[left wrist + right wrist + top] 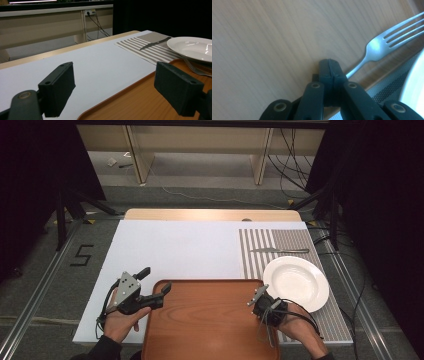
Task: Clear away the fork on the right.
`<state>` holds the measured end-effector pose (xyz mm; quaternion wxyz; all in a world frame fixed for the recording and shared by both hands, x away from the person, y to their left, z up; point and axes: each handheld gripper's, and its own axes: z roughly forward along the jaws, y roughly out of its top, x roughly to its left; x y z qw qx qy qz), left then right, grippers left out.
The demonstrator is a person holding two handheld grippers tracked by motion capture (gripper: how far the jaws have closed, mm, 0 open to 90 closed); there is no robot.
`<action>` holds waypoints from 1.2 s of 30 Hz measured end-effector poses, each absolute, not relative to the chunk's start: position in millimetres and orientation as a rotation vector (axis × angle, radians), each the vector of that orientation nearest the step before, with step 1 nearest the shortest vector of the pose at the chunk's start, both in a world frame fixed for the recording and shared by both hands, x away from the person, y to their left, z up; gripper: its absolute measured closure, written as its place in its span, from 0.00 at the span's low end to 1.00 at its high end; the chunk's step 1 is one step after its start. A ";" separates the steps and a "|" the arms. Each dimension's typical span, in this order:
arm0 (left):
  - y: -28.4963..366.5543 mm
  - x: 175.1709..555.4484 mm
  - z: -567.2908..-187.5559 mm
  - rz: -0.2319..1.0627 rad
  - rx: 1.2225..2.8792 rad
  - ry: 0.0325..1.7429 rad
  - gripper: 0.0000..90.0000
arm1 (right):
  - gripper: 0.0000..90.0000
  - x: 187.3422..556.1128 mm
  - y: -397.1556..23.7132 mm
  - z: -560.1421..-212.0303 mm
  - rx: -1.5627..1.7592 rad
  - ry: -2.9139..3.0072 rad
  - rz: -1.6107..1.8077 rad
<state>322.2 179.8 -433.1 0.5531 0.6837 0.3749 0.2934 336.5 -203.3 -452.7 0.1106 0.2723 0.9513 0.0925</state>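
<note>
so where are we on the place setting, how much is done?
Done: the plate and the knife already sit on the striped placemat. In hand: the right gripper is shut on the fork handle, tines over the tray edge near the plate. The left gripper is open at the tray's left edge, holding nothing. Left, probably: set the fork on the mat.

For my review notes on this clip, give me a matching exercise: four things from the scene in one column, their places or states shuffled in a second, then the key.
Things:
1. fork
2. knife
3. plate
4. left gripper

Places or states:
A. jaws apart, nothing between them
B. on the striped mat, beyond the plate
C. handle clamped in the shut jaws of the right gripper
D. on the mat, right of the wooden tray

Pairs: 1-C, 2-B, 3-D, 4-A
</note>
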 end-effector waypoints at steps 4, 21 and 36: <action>180.1 322.5 -433.0 0.695 1.614 0.889 0.18 | 1.00 336.8 -205.1 -452.8 0.805 2.794 0.281; 179.7 323.8 -432.9 0.696 1.613 0.892 0.18 | 0.81 333.5 -207.5 -441.2 0.814 2.765 0.531; 179.3 323.2 -433.5 0.691 1.620 0.885 0.18 | 0.53 331.8 -207.0 -426.3 0.886 2.643 0.898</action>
